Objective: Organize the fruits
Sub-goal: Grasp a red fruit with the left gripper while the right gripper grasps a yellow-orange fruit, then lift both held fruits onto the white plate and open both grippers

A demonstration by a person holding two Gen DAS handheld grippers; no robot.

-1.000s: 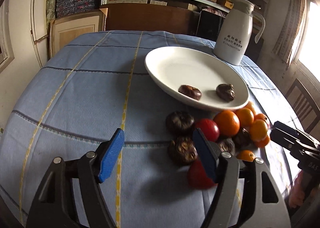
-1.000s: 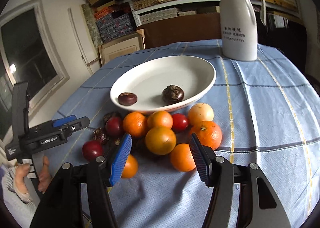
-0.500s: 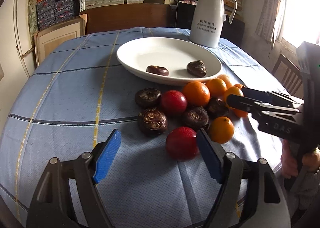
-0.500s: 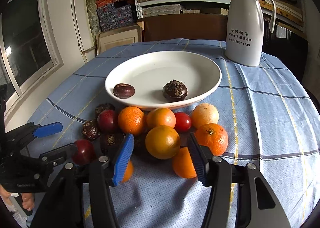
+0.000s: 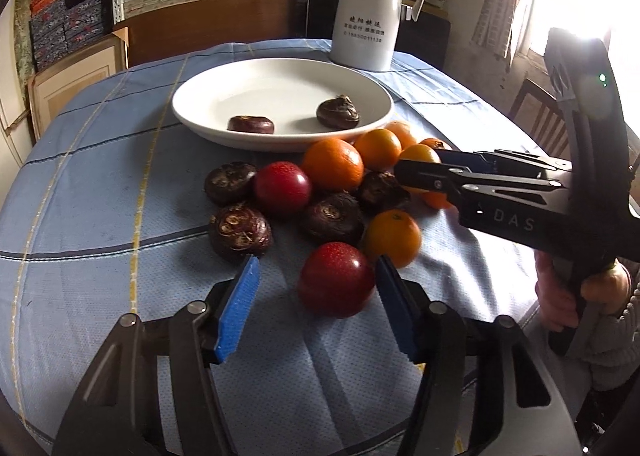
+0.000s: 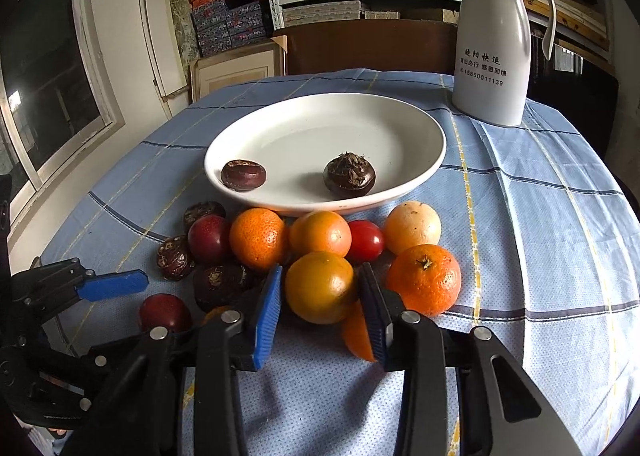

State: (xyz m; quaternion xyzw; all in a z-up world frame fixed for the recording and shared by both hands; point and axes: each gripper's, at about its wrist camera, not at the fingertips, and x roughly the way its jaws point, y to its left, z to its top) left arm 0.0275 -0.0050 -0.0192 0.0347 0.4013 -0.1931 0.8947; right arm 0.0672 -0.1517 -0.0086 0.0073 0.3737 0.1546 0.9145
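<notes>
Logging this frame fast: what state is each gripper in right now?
Left gripper: jaws open around the near red fruit, not closed on it.
Right gripper: jaws closing on the yellow-orange fruit; firm grip cannot be told.

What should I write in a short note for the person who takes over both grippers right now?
Left gripper: open, red fruit between its fingers, not gripped.
Right gripper: closing around a yellow-orange fruit; grip unclear.
Done: two dark brown fruits lie in the white plate.
Left: oranges, red fruits and other brown ones sit piled on the tablecloth in front of the plate.
</notes>
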